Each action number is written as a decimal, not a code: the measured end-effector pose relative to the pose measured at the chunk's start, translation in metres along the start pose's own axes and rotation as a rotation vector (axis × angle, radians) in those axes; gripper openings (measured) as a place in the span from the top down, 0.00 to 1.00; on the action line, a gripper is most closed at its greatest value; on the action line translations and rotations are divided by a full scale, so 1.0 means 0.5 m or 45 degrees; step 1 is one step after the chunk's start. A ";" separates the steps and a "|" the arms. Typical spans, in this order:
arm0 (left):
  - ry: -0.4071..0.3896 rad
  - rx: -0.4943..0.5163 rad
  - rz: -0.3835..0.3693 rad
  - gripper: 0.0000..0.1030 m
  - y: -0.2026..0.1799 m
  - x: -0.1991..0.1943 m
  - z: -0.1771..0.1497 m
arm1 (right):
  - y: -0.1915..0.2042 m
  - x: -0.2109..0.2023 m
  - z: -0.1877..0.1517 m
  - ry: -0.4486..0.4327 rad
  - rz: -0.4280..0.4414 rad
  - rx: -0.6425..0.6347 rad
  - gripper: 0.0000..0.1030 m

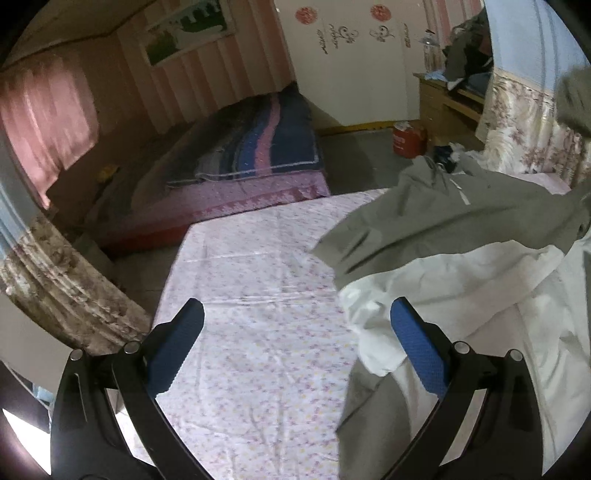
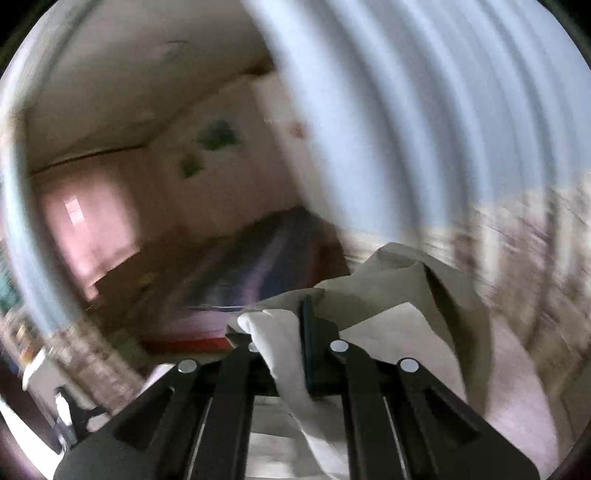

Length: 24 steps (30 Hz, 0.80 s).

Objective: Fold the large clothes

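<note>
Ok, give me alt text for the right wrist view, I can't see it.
The right tool is shut on a bunched fold of the grey garment, whose white lining spills over its fingers. The room behind is badly blurred: pink walls, a bed, a pale curtain.

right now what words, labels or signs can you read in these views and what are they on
Nothing reads clearly.
White wardrobe doors: two round red paper emblems and dark ornamental script, too stylised and small to read.
Red container on the floor: a pale label, too small to read.
Wall picture: no text visible.
Right wrist view: motion-blurred, no text legible.
</note>
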<state>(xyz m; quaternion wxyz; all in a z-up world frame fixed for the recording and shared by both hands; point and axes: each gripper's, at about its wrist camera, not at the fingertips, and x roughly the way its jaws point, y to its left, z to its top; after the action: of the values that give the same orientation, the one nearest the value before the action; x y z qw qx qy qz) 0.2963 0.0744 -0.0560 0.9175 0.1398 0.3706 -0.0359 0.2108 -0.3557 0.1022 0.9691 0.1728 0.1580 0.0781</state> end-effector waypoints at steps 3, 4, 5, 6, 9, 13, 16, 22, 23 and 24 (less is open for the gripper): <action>0.020 -0.035 0.008 0.03 0.019 0.005 -0.008 | 0.086 0.131 -0.093 0.418 0.148 -0.143 0.88; 0.033 -0.049 0.004 0.03 0.025 0.009 -0.012 | 0.107 0.175 -0.143 0.592 0.148 -0.191 0.86; 0.053 -0.062 0.001 0.03 0.030 0.016 -0.015 | 0.126 0.206 -0.198 0.741 0.121 -0.255 0.71; 0.068 -0.069 -0.002 0.03 0.033 0.020 -0.019 | 0.135 0.219 -0.232 0.818 0.090 -0.304 0.43; 0.089 -0.047 -0.001 0.03 0.023 0.031 -0.025 | 0.144 0.206 -0.294 0.890 0.103 -0.355 0.30; 0.093 -0.007 -0.039 0.03 -0.016 0.037 -0.021 | 0.085 0.154 -0.270 0.801 0.073 -0.282 0.25; 0.106 0.014 -0.121 0.03 -0.067 0.049 -0.014 | 0.009 0.114 -0.244 0.673 -0.088 -0.245 0.23; 0.159 0.096 -0.270 0.03 -0.218 0.096 -0.014 | -0.123 0.094 -0.278 0.528 -0.399 -0.252 0.23; 0.178 0.118 -0.276 0.03 -0.245 0.110 -0.017 | -0.140 0.091 -0.286 0.512 -0.440 -0.251 0.23; 0.197 0.134 -0.285 0.03 -0.266 0.124 -0.020 | -0.157 0.090 -0.291 0.504 -0.480 -0.243 0.23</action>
<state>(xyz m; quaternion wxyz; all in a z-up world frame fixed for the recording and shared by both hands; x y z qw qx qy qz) 0.3119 -0.0477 -0.1359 0.8678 0.1479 0.4513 -0.1463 0.2123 -0.3740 -0.0683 0.9287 0.0299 0.3653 -0.0567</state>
